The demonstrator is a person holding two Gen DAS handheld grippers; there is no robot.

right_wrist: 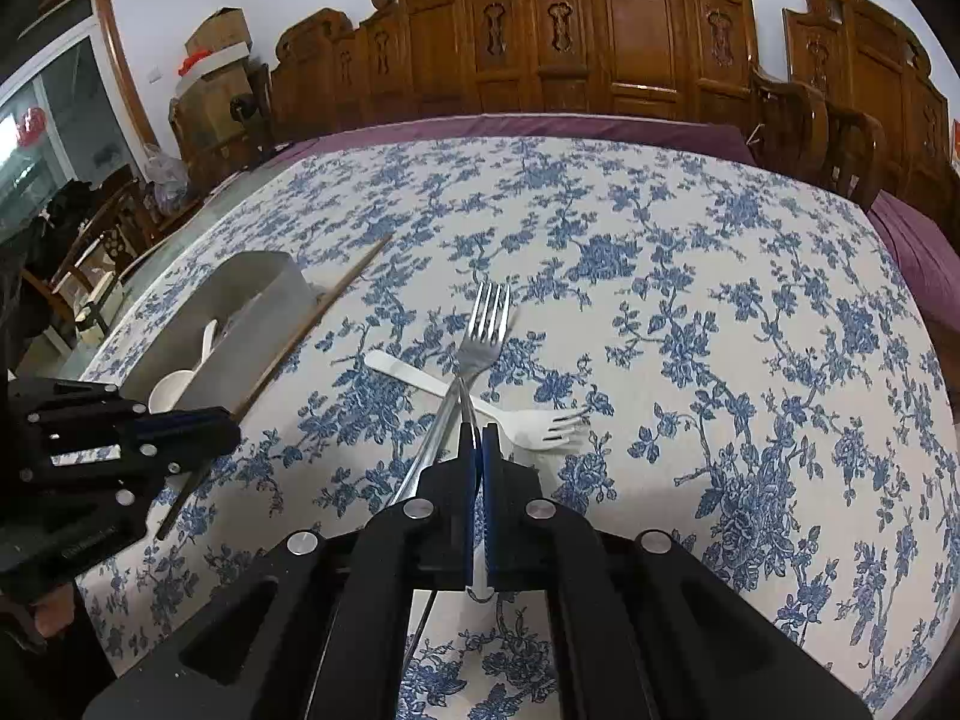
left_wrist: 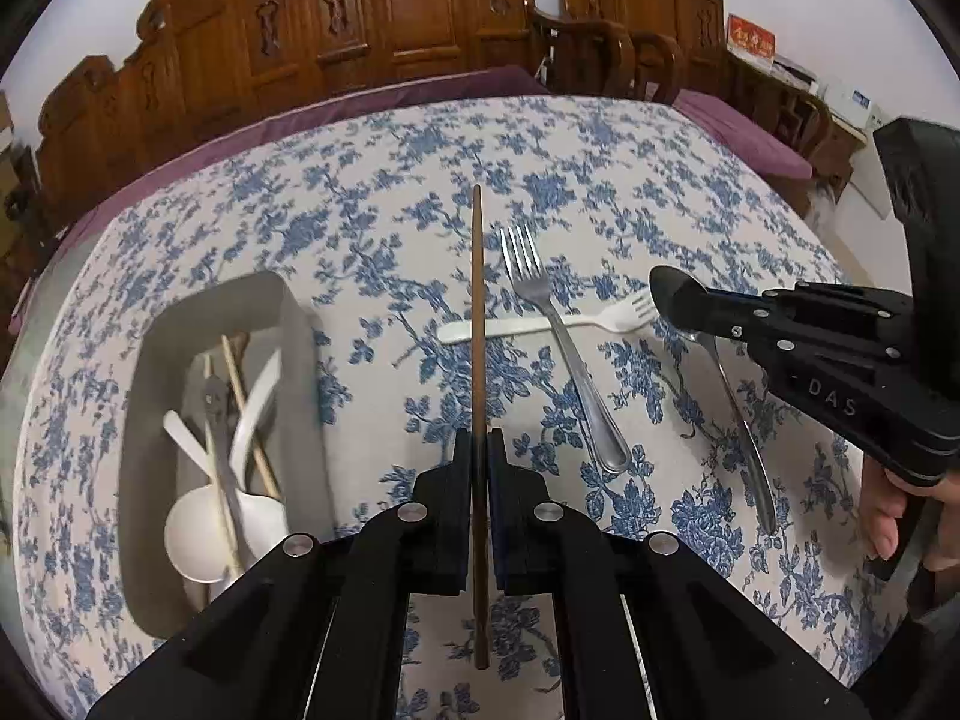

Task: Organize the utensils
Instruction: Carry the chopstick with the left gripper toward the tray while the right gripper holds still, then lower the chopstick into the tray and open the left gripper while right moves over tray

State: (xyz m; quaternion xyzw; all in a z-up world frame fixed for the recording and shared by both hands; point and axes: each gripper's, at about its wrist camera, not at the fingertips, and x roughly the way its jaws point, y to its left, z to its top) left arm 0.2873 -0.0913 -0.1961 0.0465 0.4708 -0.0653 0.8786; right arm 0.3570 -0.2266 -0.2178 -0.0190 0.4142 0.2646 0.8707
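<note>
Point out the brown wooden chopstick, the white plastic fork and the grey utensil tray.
brown wooden chopstick (left_wrist: 477, 300): left wrist view, mid-shaft.
white plastic fork (right_wrist: 543, 425): right wrist view, head beside the tines.
grey utensil tray (left_wrist: 300, 354): left wrist view, right wall.

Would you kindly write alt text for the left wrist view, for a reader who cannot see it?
The left tool grips a brown chopstick above a blue floral tablecloth. To its left a grey tray holds white spoons and chopsticks; ahead, a metal fork crosses a white plastic fork. The right tool is shut on a metal spoon.
</note>
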